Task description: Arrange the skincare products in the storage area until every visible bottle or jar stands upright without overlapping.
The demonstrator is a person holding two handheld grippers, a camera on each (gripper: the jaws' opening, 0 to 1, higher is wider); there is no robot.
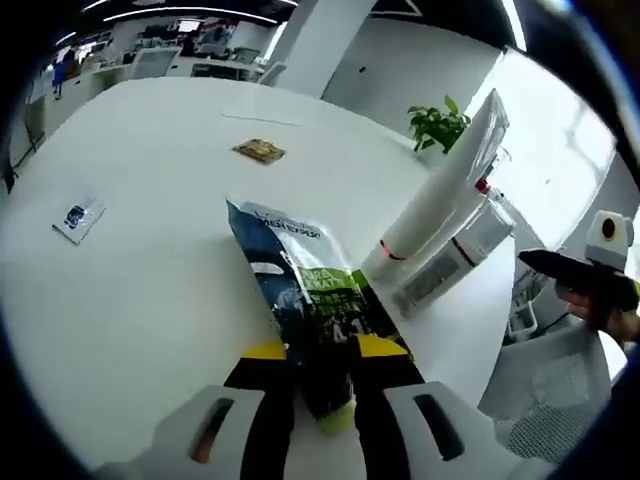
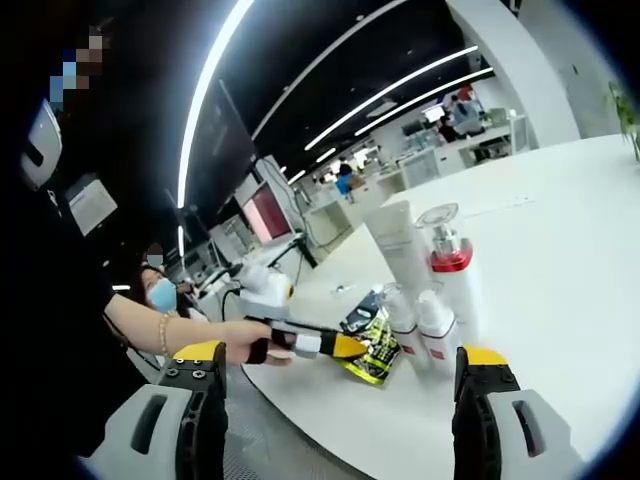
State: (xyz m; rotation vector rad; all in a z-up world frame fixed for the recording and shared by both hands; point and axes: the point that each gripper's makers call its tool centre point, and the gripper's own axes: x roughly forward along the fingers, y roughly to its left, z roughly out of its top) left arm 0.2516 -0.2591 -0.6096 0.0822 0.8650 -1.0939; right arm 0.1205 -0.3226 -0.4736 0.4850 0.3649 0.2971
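Clamped between the left gripper jaws, a dark-and-green sachet lay flat, its long axis running away toward the counter centre. Right gripper hung wide open off the counter's near edge, facing the upright bottles; the left was nearer the sachet.

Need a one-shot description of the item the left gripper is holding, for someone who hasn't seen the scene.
On the round white table, look beside the white bottles. The left gripper clamps a flat pouch by one end. Unlike its plain white neighbours, it is dark blue with a bright green panel.
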